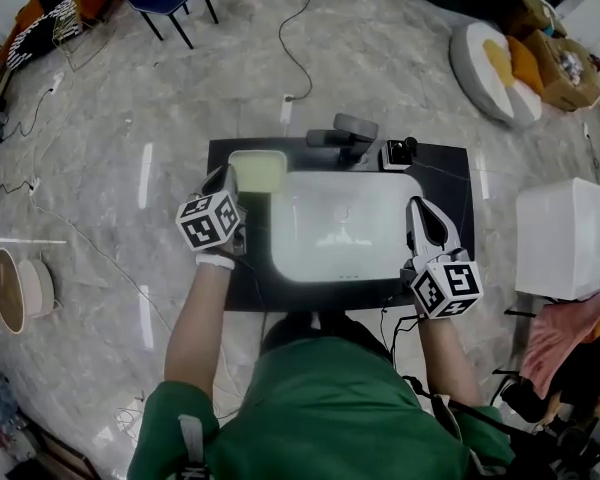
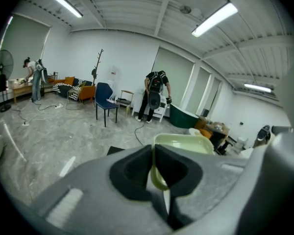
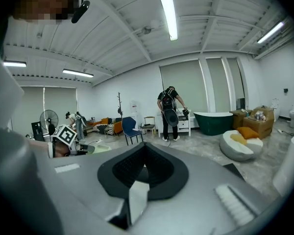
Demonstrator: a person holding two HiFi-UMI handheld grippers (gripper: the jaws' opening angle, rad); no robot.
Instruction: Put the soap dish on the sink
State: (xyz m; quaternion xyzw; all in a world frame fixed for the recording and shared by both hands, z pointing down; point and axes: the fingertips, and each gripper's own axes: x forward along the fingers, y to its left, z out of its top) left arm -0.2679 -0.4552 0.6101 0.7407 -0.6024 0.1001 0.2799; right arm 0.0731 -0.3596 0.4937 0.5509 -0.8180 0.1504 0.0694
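The soap dish (image 1: 258,170) is a pale yellow-green tray, held level over the back left corner of the white sink (image 1: 310,258). My left gripper (image 1: 223,183) is shut on the dish's near rim. In the left gripper view the rim of the soap dish (image 2: 183,145) sits pinched between the dark pads of the left gripper (image 2: 154,153). My right gripper (image 1: 427,230) rests by the sink's right edge. In the right gripper view the right gripper (image 3: 144,153) has its pads together with nothing between them, and the soap dish (image 3: 95,149) shows small at the left.
The sink lies on a black table (image 1: 450,168), with a grey faucet (image 1: 345,133) and a small black device (image 1: 398,154) at the back. A white box (image 1: 570,236) stands to the right. Cables cross the floor, and a person (image 2: 156,94) stands far off.
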